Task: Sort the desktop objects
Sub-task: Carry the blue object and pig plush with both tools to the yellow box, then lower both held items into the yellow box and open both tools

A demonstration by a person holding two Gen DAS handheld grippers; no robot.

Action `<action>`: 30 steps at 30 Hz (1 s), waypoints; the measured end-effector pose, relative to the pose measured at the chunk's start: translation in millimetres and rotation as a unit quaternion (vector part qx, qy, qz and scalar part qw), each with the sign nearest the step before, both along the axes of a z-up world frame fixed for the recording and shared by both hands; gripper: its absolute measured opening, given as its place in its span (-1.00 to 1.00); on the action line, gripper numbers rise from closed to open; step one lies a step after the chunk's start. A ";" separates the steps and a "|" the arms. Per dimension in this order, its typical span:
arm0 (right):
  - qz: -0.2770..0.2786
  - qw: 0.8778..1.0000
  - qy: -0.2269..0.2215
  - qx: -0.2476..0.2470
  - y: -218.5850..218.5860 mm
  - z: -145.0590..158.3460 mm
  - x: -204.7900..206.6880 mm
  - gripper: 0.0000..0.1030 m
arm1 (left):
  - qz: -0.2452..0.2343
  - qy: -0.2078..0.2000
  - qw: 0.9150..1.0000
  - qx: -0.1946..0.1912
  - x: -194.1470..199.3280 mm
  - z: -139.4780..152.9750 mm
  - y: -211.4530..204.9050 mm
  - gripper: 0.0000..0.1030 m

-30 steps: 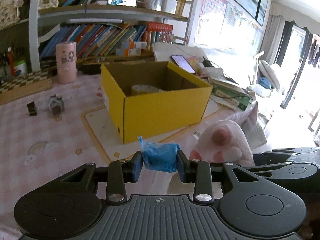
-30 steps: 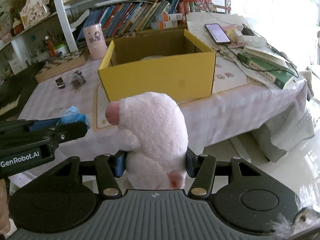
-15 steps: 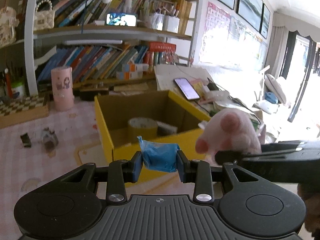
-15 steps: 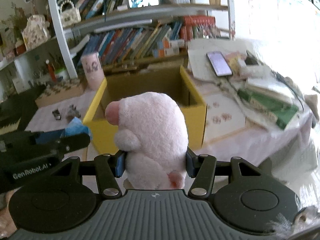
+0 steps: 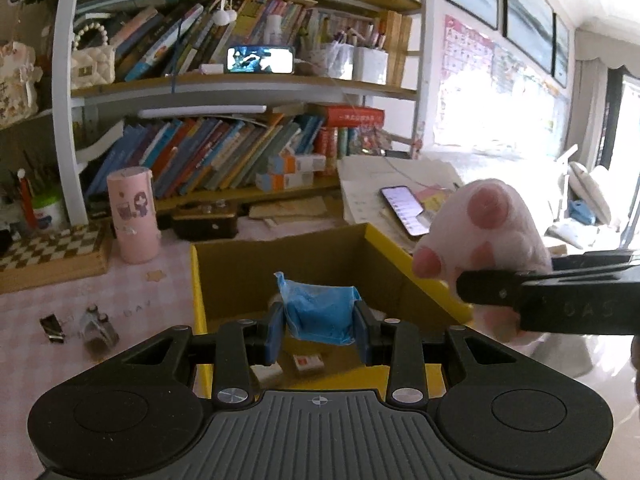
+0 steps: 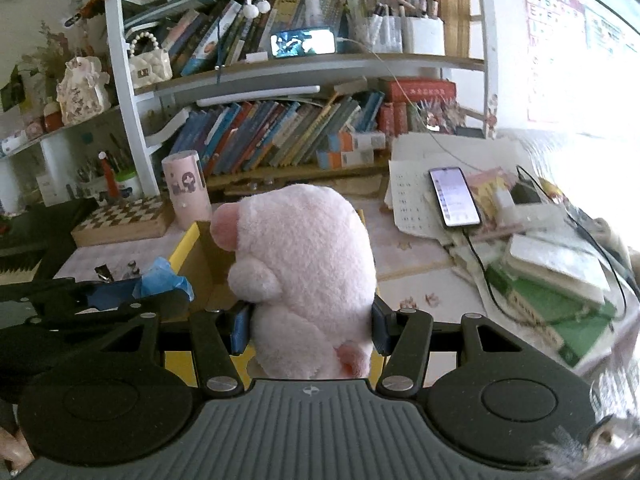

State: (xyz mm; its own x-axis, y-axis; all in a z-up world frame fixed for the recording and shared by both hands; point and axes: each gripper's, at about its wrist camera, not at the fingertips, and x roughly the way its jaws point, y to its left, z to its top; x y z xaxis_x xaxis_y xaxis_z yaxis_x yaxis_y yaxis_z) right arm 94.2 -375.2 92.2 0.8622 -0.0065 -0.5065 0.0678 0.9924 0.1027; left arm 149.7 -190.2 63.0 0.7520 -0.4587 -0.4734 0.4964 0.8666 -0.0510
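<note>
Covering the desk is a pink checked tablecloth [image 5: 48,300], and on it stands an open yellow cardboard box [image 5: 198,280] with a few small packets lying on its floor. Behind the box a white-framed bookshelf [image 5: 68,100] runs along the wall, its lower shelf packed with leaning books and its upper shelf carrying a lit phone propped on its side [image 5: 260,59], pen pots and a cream quilted handbag [image 5: 92,65]. A pink cylindrical canister [image 5: 131,210] stands on the cloth beside a chequered wooden board [image 5: 52,248], and a black binder clip [image 5: 52,327] lies near the left edge. To the right, a second phone [image 6: 454,196] with its screen lit rests on a heap of papers and books, a cable running from it. Bright daylight washes out the right side of the room. The left gripper [image 5: 318,330] is clenched on a crumpled blue packet [image 5: 320,312], held above the box opening. The right gripper [image 6: 308,328] grasps a pink plush toy [image 6: 304,264], held at the box's right rim.
</note>
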 end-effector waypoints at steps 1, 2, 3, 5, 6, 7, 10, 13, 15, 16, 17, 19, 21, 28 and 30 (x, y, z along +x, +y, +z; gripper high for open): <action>0.005 1.000 -0.002 -0.003 -2.3 0.7 5.1 0.03 | 0.005 0.000 1.000 0.002 4.1 -0.9 -1.8 -0.34; 0.011 1.000 -0.003 -0.006 -4.5 1.5 10.7 0.03 | 0.012 0.001 1.000 0.004 8.9 -1.5 -3.9 -0.33; 0.016 1.000 -0.004 -0.009 -6.3 2.2 15.9 0.03 | 0.019 0.003 1.000 0.005 13.8 -2.7 -5.6 -0.34; 0.028 1.000 -0.004 -0.014 -9.1 2.1 27.1 0.03 | 0.031 0.006 0.999 0.009 22.1 -5.1 -9.0 -0.34; 0.034 0.999 -0.003 -0.016 -10.1 1.4 32.1 0.03 | 0.036 0.009 0.999 0.012 27.1 -6.9 -10.8 -0.34; 0.040 0.999 -0.001 -0.018 -11.0 0.3 37.2 0.03 | 0.040 0.011 0.999 0.016 30.7 -8.3 -12.5 -0.34; 0.062 0.998 0.006 -0.031 -9.7 -3.8 51.9 0.03 | 0.046 0.015 0.998 0.029 39.1 -14.5 -18.5 -0.34; 0.081 0.996 0.012 -0.043 -8.4 -9.6 64.5 0.03 | 0.050 0.022 0.998 0.043 46.1 -20.9 -23.2 -0.33; 0.091 0.994 0.016 -0.049 -7.2 -13.7 72.6 0.03 | 0.053 0.026 0.997 0.051 50.4 -25.2 -25.8 -0.33; 0.095 0.994 0.019 -0.051 -7.1 -15.6 76.3 0.03 | 0.055 0.029 0.997 0.055 52.6 -27.5 -26.9 -0.33; 0.101 0.993 0.024 -0.055 -6.2 -18.2 81.0 0.03 | 0.058 0.032 0.996 0.059 55.1 -30.0 -27.6 -0.33; 0.115 0.991 0.035 -0.065 -4.1 -24.6 88.9 0.03 | 0.061 0.039 0.995 0.065 59.0 -34.2 -28.6 -0.33; 0.128 0.988 0.050 -0.074 -1.5 -31.6 96.7 0.03 | 0.060 0.045 0.995 0.072 62.3 -38.9 -30.1 -0.33; 0.159 0.977 0.108 -0.090 4.1 -58.6 119.6 0.03 | 0.054 0.069 0.991 0.099 70.0 -54.4 -35.6 -0.33; 0.164 0.975 0.126 -0.087 4.6 -64.8 124.3 0.03 | 0.054 0.066 0.991 0.108 69.6 -55.8 -36.6 -0.33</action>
